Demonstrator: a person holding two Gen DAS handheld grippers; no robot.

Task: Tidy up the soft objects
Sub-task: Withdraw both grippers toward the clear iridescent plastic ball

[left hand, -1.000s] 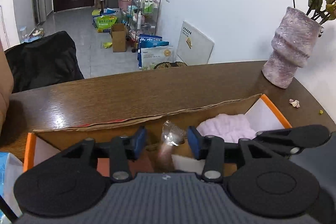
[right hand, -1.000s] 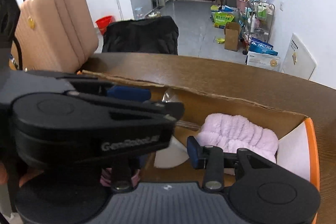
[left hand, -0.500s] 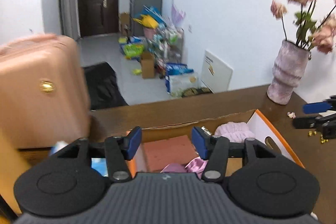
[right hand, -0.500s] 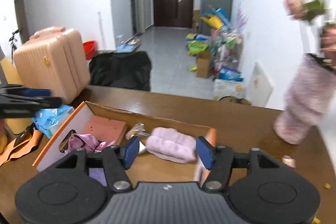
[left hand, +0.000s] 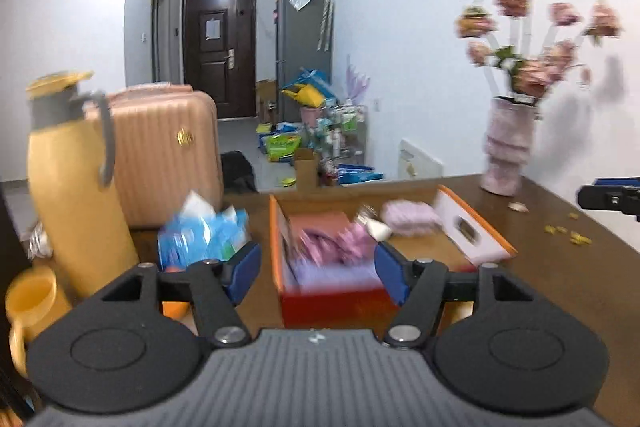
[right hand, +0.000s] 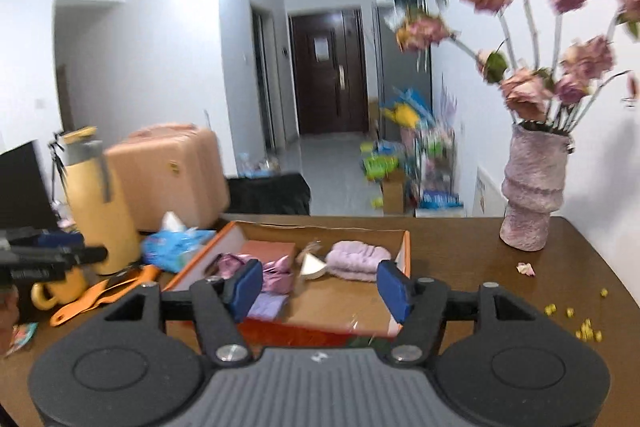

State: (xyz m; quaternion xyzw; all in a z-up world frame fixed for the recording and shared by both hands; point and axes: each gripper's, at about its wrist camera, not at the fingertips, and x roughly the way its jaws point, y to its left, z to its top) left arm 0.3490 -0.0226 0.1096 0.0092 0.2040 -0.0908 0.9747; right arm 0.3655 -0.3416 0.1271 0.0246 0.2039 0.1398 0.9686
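Note:
An orange-edged cardboard box (left hand: 472, 223) (right hand: 407, 251) lies on the brown table. In it are a fluffy lilac roll (left hand: 412, 217) (right hand: 356, 261), a crumpled pink satin cloth (left hand: 344, 243) (right hand: 280, 275), a folded purple cloth (left hand: 332, 275) (right hand: 268, 305) and a terracotta pad (left hand: 320, 223) (right hand: 268, 251). My left gripper (left hand: 317, 269) hangs short of the box's near wall, its jaws opening with nothing between them. It also shows at the left edge of the right wrist view (right hand: 52, 255). My right gripper (right hand: 320, 285) (left hand: 612, 197) is likewise back from the box, jaws opening and empty.
Left of the box stand a yellow flask (left hand: 76, 195) (right hand: 100, 203), a yellow mug (left hand: 32, 303), a blue tissue pack (left hand: 204, 231) and an orange scoop (right hand: 104, 293). A pink vase with flowers (right hand: 532, 187) stands far right, with yellow crumbs (right hand: 584, 327) nearby. A pink suitcase (left hand: 168, 155) is behind.
Both grippers have drawn back and up out of the box and spread their jaws wider. The box, close under the fingers before, now lies whole in front of them.

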